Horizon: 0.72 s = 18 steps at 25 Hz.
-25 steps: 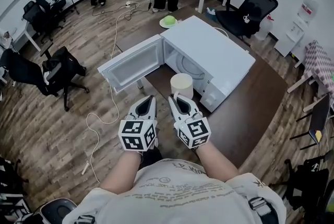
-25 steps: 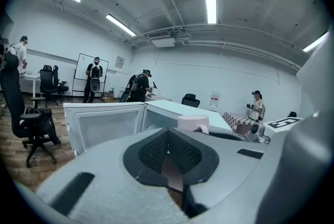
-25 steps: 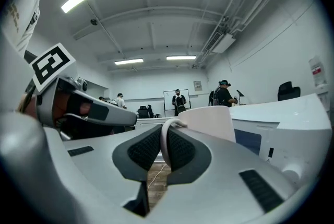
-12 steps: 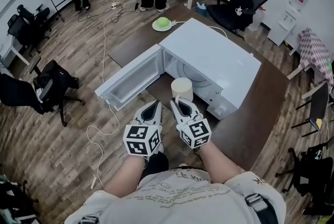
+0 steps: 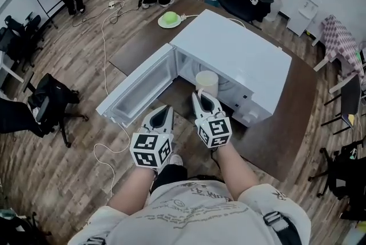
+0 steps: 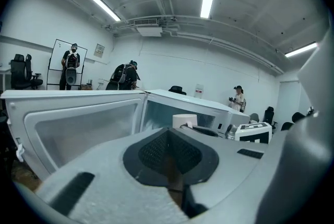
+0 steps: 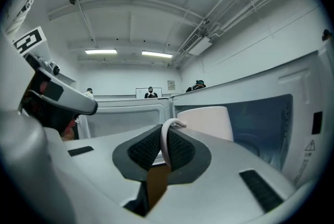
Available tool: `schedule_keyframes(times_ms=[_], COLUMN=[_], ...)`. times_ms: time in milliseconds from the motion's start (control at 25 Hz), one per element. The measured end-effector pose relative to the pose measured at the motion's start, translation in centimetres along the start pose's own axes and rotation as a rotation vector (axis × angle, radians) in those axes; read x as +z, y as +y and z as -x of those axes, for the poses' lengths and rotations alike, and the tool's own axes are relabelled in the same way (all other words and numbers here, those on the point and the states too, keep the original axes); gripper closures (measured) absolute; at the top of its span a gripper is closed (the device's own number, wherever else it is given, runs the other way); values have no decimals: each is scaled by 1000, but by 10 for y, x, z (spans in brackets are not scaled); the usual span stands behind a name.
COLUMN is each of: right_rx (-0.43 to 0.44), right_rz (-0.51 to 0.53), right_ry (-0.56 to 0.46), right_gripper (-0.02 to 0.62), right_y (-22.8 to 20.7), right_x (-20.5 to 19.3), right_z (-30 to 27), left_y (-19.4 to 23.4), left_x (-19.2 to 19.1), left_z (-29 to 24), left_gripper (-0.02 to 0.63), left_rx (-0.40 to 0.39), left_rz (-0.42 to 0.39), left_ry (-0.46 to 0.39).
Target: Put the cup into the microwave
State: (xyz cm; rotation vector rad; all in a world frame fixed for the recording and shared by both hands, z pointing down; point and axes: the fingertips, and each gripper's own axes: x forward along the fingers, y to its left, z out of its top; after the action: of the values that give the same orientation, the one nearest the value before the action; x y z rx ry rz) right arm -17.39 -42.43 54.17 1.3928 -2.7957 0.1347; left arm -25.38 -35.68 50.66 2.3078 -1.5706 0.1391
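You find no legible word, brand or number in any view. On the microwave [image 5: 234, 61], right of its cavity, a warning-triangle label [image 7: 309, 145] carries print too small to read. In front of the microwave, the shirt [image 5: 189, 212] bears lines of blurred print. The left gripper [image 5: 164, 109] and right gripper [image 5: 200, 96] each carry a cube [image 5: 151, 149] with black-and-white square markers only.

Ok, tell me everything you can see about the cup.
The cup is a plain cream-white mug, smooth and ceramic-looking, with a thin loop handle. It is upright, pinched by that handle in the right gripper, at the mouth of the open microwave. Whether its base rests on anything can't be seen.
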Motion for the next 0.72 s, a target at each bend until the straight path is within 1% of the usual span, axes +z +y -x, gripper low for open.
schedule_keyframes(times_ms=[240, 440, 720], right_rx=[-115, -162, -226], right_rz=[13, 37, 25], right_ry=[-6, -18, -21], right_gripper=[565, 563, 563], right_y=[-41, -64, -96], right_x=[-23, -33, -42], right_z=[-24, -40, -62], left_y=[11, 12, 10], left_x=[-12, -23, -40], left_z=[-23, -38, -54], left_gripper=[592, 592, 592], left_rx=[-37, -58, -75], left_rz=[-16, -30, -34], left_ry=[-8, -12, -16])
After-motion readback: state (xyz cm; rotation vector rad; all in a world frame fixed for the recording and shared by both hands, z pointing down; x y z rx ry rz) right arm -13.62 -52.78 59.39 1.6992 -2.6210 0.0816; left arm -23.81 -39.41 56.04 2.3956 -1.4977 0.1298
